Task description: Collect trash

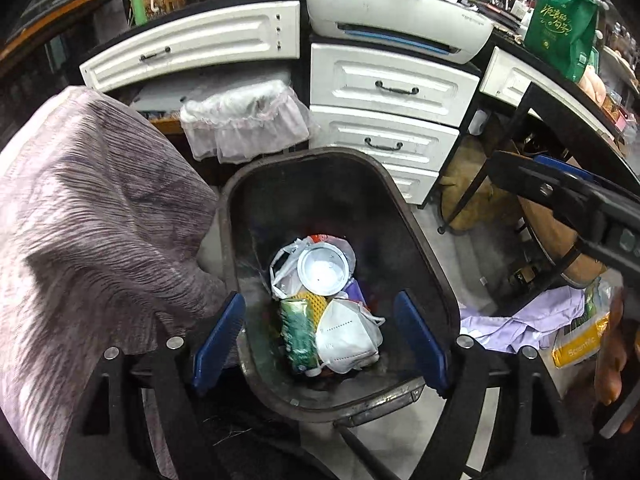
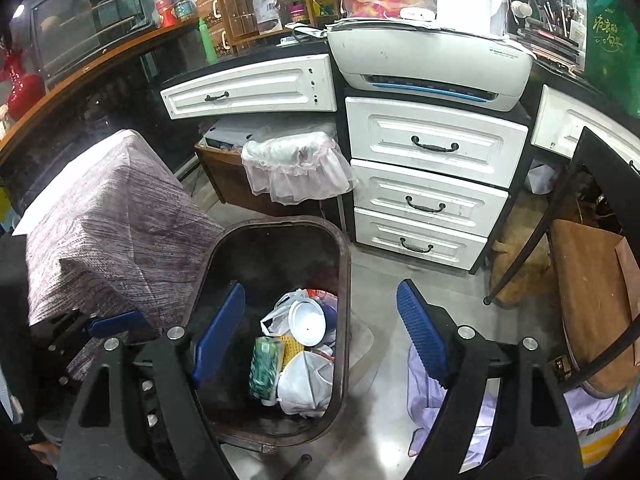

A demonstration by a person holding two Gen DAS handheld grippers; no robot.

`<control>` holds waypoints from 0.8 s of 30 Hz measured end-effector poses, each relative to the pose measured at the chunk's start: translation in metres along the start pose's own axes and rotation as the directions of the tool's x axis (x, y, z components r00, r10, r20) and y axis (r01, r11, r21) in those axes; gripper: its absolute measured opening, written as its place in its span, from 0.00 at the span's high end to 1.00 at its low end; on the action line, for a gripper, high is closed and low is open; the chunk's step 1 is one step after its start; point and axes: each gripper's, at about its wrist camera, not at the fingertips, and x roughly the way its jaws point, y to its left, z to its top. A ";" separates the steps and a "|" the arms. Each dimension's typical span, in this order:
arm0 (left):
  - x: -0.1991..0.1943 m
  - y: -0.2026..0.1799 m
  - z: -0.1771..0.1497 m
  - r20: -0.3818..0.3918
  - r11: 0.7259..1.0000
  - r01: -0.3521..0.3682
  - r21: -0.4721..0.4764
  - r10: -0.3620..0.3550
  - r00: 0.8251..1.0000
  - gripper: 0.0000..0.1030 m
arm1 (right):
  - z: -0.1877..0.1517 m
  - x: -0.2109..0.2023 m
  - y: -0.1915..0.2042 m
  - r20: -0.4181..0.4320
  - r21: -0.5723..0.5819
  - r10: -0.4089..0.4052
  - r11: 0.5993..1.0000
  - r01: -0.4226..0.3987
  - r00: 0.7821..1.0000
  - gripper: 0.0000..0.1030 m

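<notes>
A dark trash bin (image 1: 424, 248) stands on the floor and holds a white face mask (image 1: 344, 336), a green packet (image 1: 298, 332), a white round lid (image 1: 322, 270) and a plastic bag. My left gripper (image 1: 320, 300) hangs open right over the bin's mouth, nothing between its blue pads. In the right wrist view the bin (image 2: 344, 280) sits low and left, with the mask (image 2: 308, 384) and packet (image 2: 264, 364) inside. My right gripper (image 2: 320, 288) is open and empty, its left pad over the bin and its right pad over the floor.
A chair draped in purple-grey cloth (image 1: 92, 208) touches the bin's left side. White drawers (image 1: 392, 88) with a printer (image 1: 400, 12) on top stand behind. A lilac cloth (image 1: 520, 324) and a yellow bag (image 1: 580, 340) lie on the floor right, beside a black-framed wooden stool (image 2: 592, 300).
</notes>
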 end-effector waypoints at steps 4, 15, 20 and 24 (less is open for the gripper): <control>-0.027 0.004 -0.005 0.062 1.000 0.004 -0.008 -0.004 0.998 0.20 | 0.002 -0.009 0.003 0.023 0.011 -0.021 1.000 0.021 1.000 0.24; -0.129 0.022 -0.025 0.338 0.999 -0.035 -0.033 0.044 0.940 0.05 | -0.006 -0.078 0.041 0.115 0.021 -0.052 0.999 0.050 0.992 0.16; -0.167 0.040 -0.045 0.397 0.997 -0.040 -0.067 0.064 0.916 0.05 | -0.015 -0.128 0.085 0.223 -0.061 -0.014 0.998 0.028 0.975 0.08; -0.195 0.056 -0.062 0.444 0.991 -0.068 -0.112 0.111 0.889 0.05 | -0.026 -0.161 0.113 0.303 -0.107 0.022 0.994 0.011 0.953 0.06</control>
